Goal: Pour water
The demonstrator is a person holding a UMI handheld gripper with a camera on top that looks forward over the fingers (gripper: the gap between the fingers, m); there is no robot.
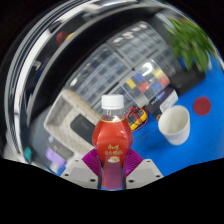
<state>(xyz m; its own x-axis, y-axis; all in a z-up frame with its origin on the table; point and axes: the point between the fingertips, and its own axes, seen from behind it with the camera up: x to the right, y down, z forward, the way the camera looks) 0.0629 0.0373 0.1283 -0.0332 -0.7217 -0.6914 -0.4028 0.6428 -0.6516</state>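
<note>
The gripper (113,172) is closed on a bottle (114,135) of red liquid (white cap, upright), both purple pads (92,162) pressing its sides. Just right of the bottle, a white cup (174,124) stands on the blue table (190,150). Further right lies a red circle (203,105), with a green plant (188,42) beyond.

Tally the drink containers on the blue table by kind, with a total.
Bottles: 1, the red bottle with a white cap, between the gripper fingers.
Cups: 1, the white cup beyond, apart from it.
Total: 2
</note>
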